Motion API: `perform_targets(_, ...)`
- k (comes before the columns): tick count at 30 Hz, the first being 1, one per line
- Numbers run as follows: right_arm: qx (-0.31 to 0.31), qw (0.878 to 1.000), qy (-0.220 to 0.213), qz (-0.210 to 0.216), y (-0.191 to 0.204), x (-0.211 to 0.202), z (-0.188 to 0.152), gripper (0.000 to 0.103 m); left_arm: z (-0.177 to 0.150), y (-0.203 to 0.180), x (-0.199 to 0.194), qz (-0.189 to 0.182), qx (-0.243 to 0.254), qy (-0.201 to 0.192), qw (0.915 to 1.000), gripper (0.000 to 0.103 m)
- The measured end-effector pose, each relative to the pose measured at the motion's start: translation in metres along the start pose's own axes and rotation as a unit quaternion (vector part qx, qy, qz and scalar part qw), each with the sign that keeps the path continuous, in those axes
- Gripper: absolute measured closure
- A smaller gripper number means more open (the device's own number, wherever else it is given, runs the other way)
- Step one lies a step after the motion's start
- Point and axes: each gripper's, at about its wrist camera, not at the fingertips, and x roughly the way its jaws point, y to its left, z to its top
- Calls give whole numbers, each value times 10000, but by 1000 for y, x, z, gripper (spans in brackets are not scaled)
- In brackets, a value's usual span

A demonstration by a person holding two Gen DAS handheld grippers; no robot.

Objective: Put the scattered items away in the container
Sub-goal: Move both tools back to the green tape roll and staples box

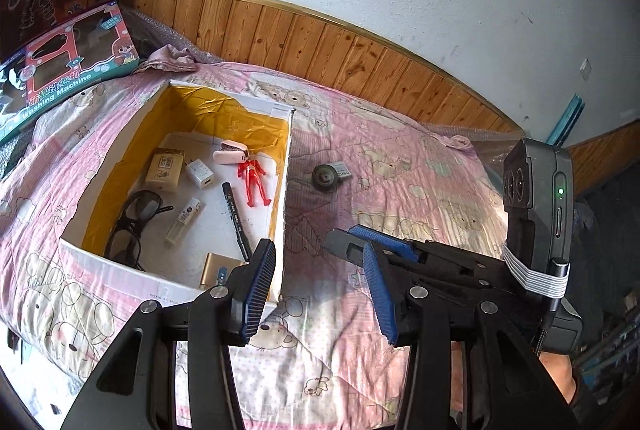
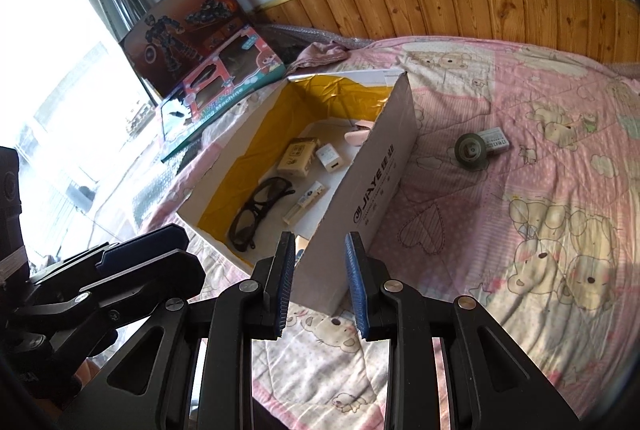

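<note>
The bedspread (image 1: 400,166) is pink with cartoon bears and hearts. The box (image 2: 360,198) is white outside, lined gold-yellow inside. In it lie a red toy figure (image 1: 253,179), black glasses (image 1: 134,226), a white charger (image 1: 199,177) and a gold slab (image 1: 218,268). Both claws have blue ribbed pads (image 2: 286,282) on black arms.

Right wrist view: cardboard box (image 2: 360,190) near wall hides the red figure and marker pen; pink case (image 2: 362,131) only half showing beyond that wall. Gold power bank (image 2: 301,244) a sliver behind the left finger. Left wrist view: power bank (image 1: 218,268) partly covered by the left fingertip. Label on the small grey pack (image 1: 342,175) beside the round dark object (image 1: 323,177), possibly a lens, too small to read. Toy boxes (image 1: 60,78) cut by the frame edge.
</note>
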Motion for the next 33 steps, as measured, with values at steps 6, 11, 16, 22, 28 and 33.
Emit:
perform_targets(6, 195, 9997, -132, -113, -15, -21, -22, 74, -18, -25, -1, -66, 234, 119, 9996, 57)
perform_targets(11, 501, 9985, -145, -162, -39, -28, -41, 74, -29, -43, 10, -96, 426, 276, 9987, 57)
perform_targets(16, 978, 9949, -156, -206, -76, -32, -54, 74, -27, -62, 29, -106, 641, 388, 9971, 57)
perform_targets(22, 1481, 9884, -152, -299, -125, -29, -57, 74, -17, -76, 68, -106, 734, 590, 9955, 55)
perform_targets(28, 1723, 9846, -142, -253, -161, -15, -36, 74, 2, -82, 118, -52, 617, 782, 9950, 52)
perform_targets(33, 1914, 9813, -174, -26, -190, 5, 0, 73, 24, -73, 163, 62, 455, 873, 9951, 49)
